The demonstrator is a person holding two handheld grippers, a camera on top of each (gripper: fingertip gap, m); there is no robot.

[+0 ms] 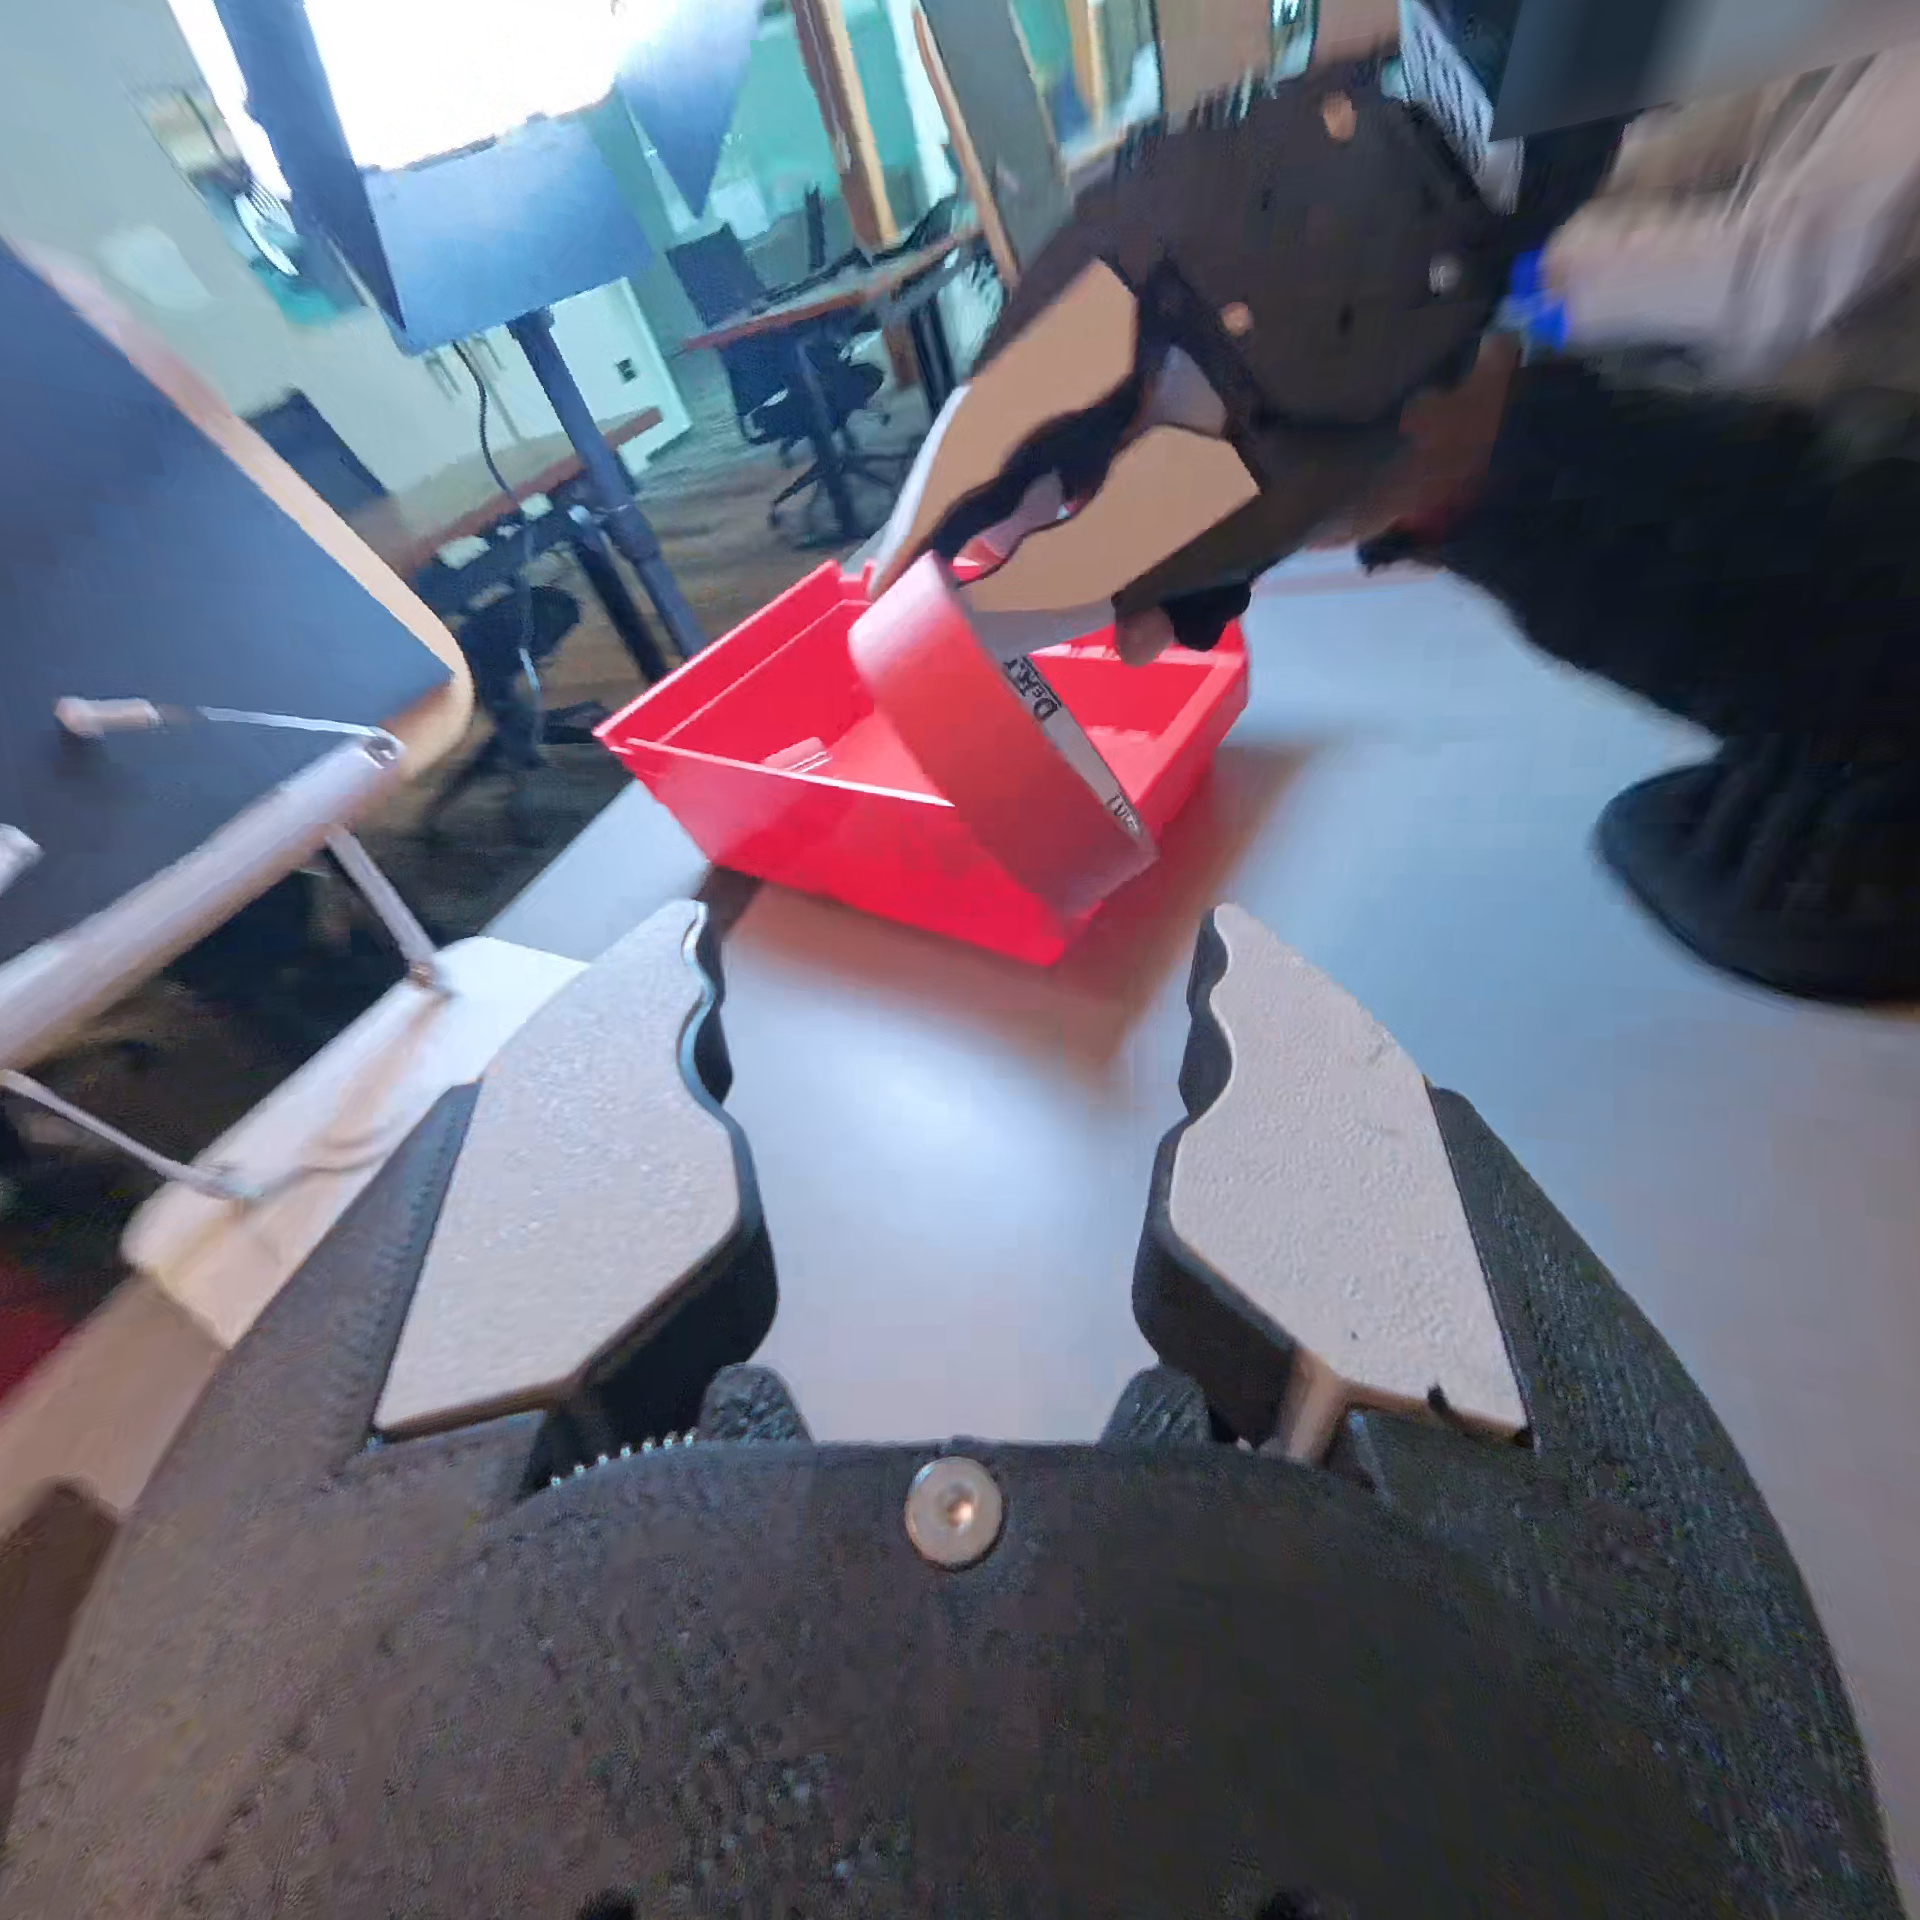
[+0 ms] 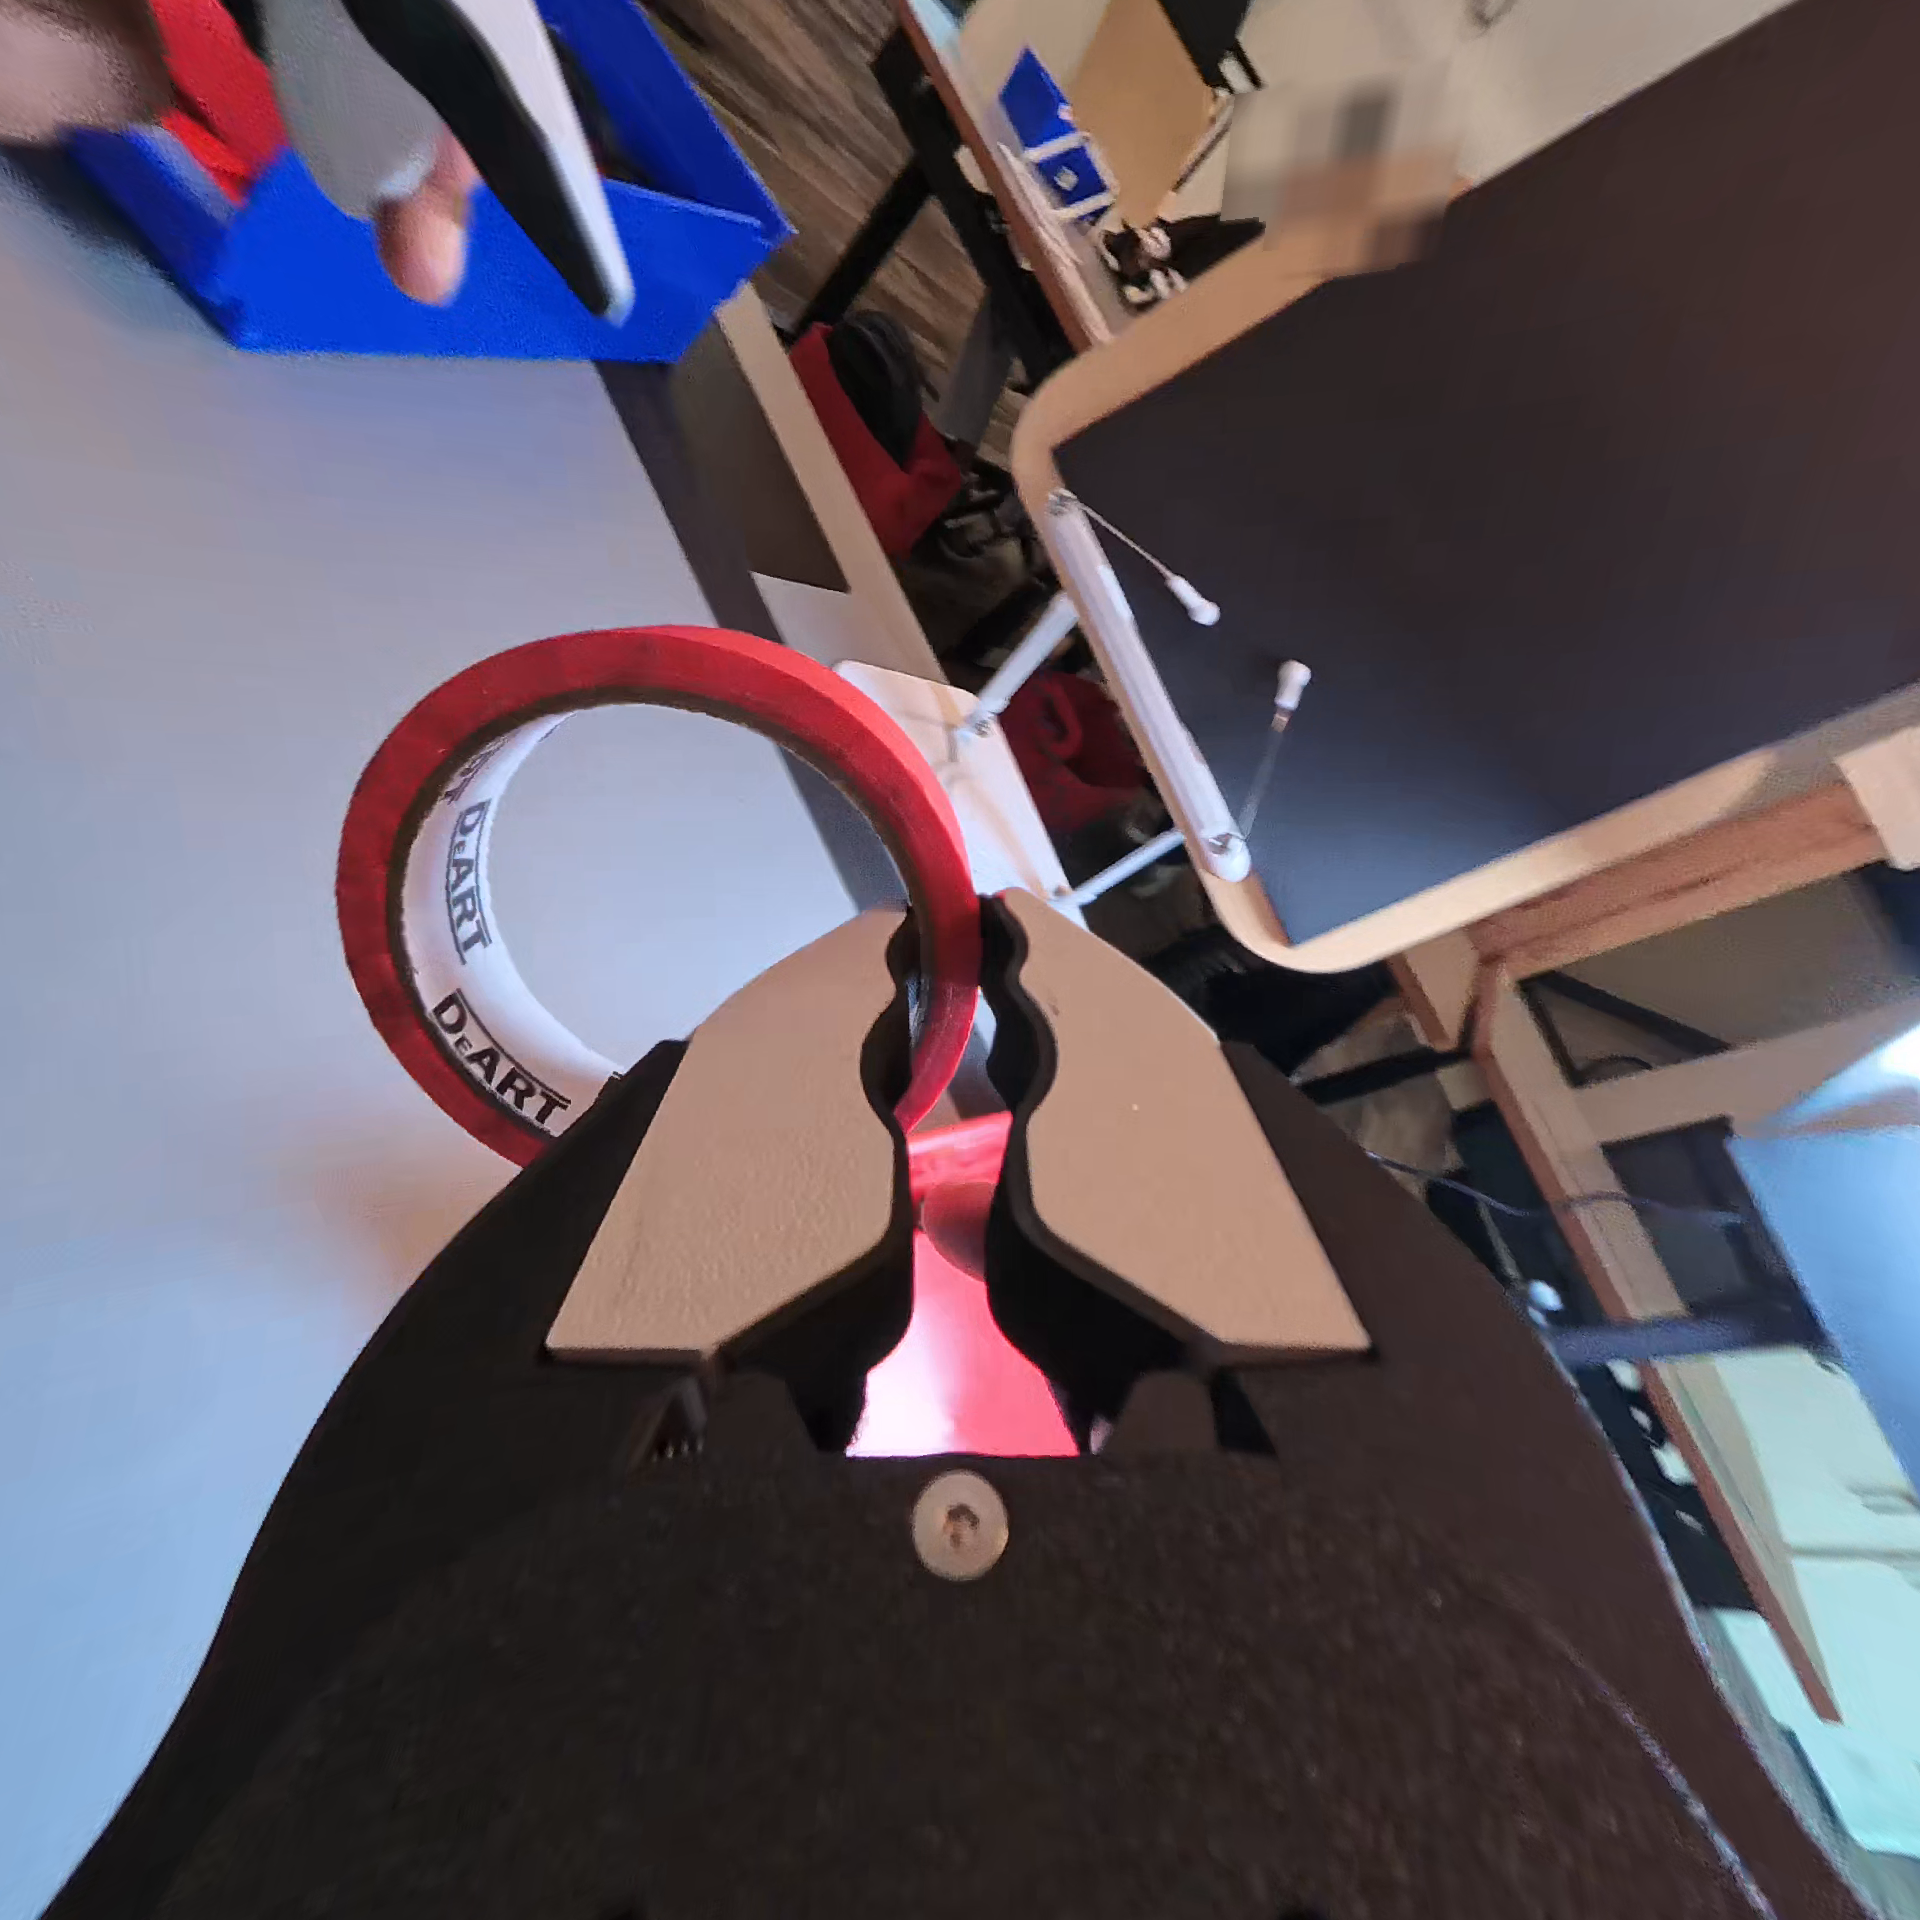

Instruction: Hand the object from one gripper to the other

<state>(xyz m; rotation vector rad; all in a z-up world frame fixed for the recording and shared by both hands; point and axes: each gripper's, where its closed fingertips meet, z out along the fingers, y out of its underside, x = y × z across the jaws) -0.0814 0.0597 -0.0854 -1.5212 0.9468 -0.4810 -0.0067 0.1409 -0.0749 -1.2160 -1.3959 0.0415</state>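
Item one, nearest in the left wrist view: our left gripper [image 1: 951, 935], fingers spread wide with nothing between them, poised low over the pale table [image 1: 935, 1195].

Item two, nearest in the right wrist view: our right gripper [image 2: 948, 920], clenched on the band of the roll of red tape [image 2: 665, 894]. The roll stands on edge in the air, its white core facing the camera, held at its right side only; the rest of the ring is free.

Item three, farther off in the left wrist view: the same roll, hanging from the right gripper above the red bin [image 1: 831, 800], just beyond the left fingertips.

Item four, far left in the right wrist view: a blue bin [image 2: 468, 301] on the table, with a hand and the left gripper's finger across it.

Step in hand, as we judge it: the roll is carried by the giver and presented; the receiver is open but not yet around it. The next move calls for bringing the left fingers onto a free stretch of the ring, away from the right fingertips, and closing before the right lets go.

Hard to make out: the right gripper is motion-blurred in the left view; the red bin's contents are partly covered by the roll; the blue bin's interior is cut off.
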